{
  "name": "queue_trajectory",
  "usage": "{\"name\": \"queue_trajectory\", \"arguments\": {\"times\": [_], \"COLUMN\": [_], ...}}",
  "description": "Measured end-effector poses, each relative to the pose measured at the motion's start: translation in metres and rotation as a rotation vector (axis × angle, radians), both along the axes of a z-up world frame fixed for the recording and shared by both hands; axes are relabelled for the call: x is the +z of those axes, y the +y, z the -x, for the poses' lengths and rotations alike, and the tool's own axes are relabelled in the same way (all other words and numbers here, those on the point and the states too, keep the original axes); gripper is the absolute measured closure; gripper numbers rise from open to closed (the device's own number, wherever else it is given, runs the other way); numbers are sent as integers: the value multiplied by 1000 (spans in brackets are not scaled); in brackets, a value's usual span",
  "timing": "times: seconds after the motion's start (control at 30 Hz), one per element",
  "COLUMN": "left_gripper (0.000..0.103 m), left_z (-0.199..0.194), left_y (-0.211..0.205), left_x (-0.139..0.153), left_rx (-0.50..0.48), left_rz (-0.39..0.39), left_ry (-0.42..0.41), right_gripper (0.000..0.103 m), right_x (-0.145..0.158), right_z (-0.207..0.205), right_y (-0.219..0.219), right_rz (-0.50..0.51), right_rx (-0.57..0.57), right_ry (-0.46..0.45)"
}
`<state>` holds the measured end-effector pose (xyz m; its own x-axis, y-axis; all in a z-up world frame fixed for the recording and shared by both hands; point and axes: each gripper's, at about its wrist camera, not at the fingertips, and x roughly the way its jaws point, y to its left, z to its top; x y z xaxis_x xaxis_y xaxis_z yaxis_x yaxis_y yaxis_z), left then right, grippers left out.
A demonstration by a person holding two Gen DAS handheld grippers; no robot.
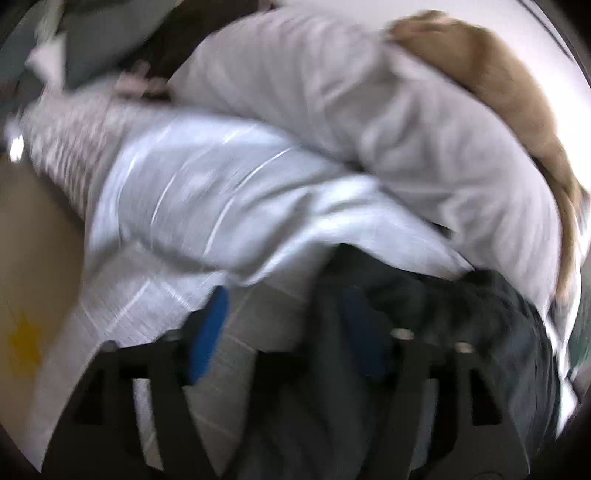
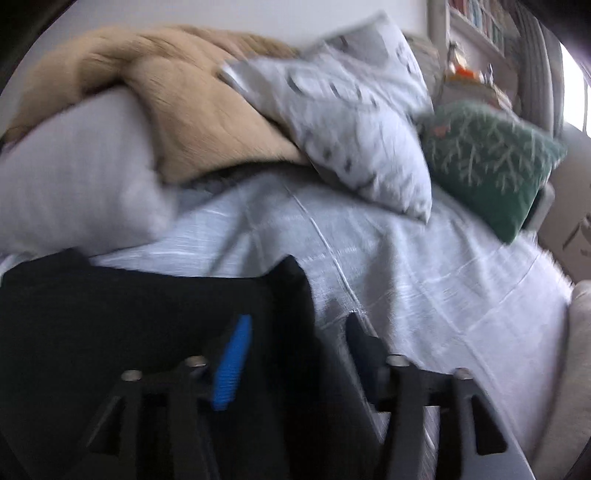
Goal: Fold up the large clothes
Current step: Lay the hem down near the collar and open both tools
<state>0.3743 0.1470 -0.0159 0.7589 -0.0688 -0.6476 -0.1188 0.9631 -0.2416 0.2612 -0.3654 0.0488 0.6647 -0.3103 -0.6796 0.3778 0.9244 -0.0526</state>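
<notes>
- Left wrist view, heavily blurred: the left gripper point(image 1: 284, 325) points over a bed covered by a pale blue-grey bedspread point(image 1: 207, 192) with thin white lines.
- Its jaws stand apart, one blue pad point(image 1: 207, 332) at the left and a darker one at the right; a fold of dark garment point(image 1: 332, 387) lies in the gap between them, but whether the pads press on it I cannot tell.
- The dark garment spreads to the right of the fingers, bunched up toward the lower right edge of the view.
- Behind it a plain white pillow point(image 1: 369, 110) lies on the bedspread, with a tan fuzzy blanket point(image 1: 498, 88) draped along its far side.
- A striped pinkish cloth point(image 1: 70, 140) lies at the left end of the bed, beside a brown floor point(image 1: 33, 240).

- Right wrist view: the right gripper point(image 2: 295, 354) has its jaws apart, a ribbed blue pad point(image 2: 231, 369) on the left finger and a dark pad on the right.
- The black garment point(image 2: 129, 314) lies on the bedspread point(image 2: 406, 277) at the lower left, under and around the left finger; one corner of it rises between the fingers.
- The white pillow point(image 2: 74, 177) sits just behind the garment, the tan blanket point(image 2: 192, 110) above it.
- A white patterned pillow point(image 2: 351, 122) leans on the blanket; a green cushion point(image 2: 491, 158) with a pale branch pattern is to its right.
- Shelves point(image 2: 480, 22) stand in the far corner.
</notes>
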Motion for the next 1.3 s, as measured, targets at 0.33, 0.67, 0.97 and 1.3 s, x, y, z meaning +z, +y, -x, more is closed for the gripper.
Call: {"name": "queue_trajectory", "arguments": {"times": [0.33, 0.67, 0.97, 1.3], "left_gripper": [10, 10, 9, 9], "left_z": [82, 109, 117, 149], "left_y": [-118, -154, -122, -89], "left_x": [27, -47, -54, -31], "left_rx": [-272, -364, -340, -184], "left_rz": [-54, -129, -147, -141], "left_ry": [43, 173, 205, 293], "right_gripper": [23, 23, 23, 22], "right_x": [40, -19, -44, -19], "right_z": [61, 81, 111, 151], "right_y": [123, 145, 81, 66], "right_rz": [-58, -113, -175, -139], "right_rx": [233, 226, 113, 17], "right_ry": [-10, 150, 197, 219]}}
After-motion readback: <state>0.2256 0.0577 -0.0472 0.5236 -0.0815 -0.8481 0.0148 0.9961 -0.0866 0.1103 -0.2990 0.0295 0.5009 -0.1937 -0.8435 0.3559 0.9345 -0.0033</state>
